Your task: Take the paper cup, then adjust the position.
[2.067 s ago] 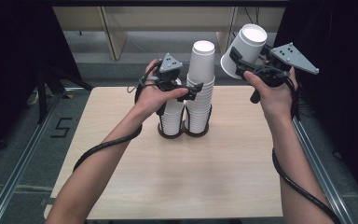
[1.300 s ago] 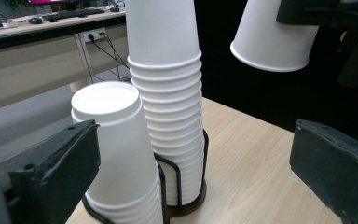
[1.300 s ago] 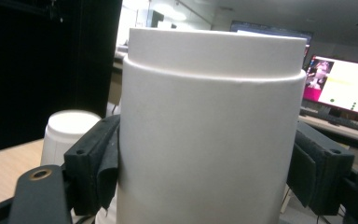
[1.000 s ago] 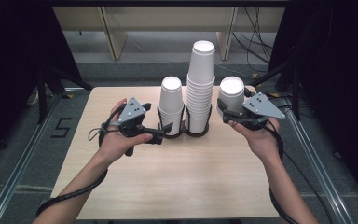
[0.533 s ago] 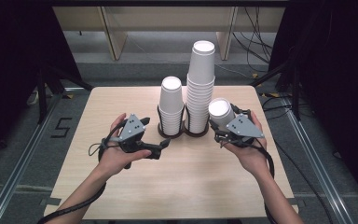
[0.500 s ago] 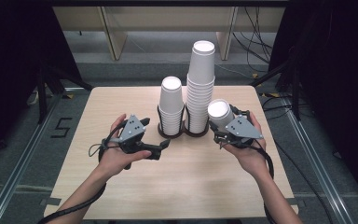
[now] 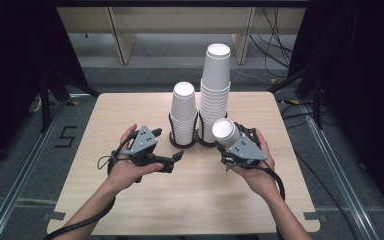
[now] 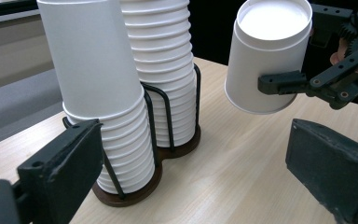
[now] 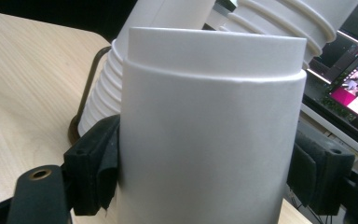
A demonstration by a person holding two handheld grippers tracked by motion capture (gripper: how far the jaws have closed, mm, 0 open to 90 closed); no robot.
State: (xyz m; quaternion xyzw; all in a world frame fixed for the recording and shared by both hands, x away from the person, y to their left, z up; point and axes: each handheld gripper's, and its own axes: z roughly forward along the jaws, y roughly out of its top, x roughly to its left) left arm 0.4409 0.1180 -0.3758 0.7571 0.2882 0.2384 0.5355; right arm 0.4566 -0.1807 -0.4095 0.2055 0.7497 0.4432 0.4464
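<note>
Two stacks of upturned white paper cups stand in a black wire holder at the table's middle back, the short stack left of the tall stack. My right gripper is shut on a single white cup, base up, just off the table in front of the tall stack. Its pads press the cup from both sides. My left gripper hovers open and empty to the holder's front left. Its jaws have just been closing a little, with nothing between them. From the left gripper, the held cup hangs right of both stacks.
The light wooden table has bare surface in front of the holder and at both sides. Cables trail from both grippers toward the near edge. A lit screen shows behind the stacks in the right gripper view.
My right gripper has come down from high at the right, carrying the cup to just above the table. My left gripper has left the short stack and moved down toward the near side.
</note>
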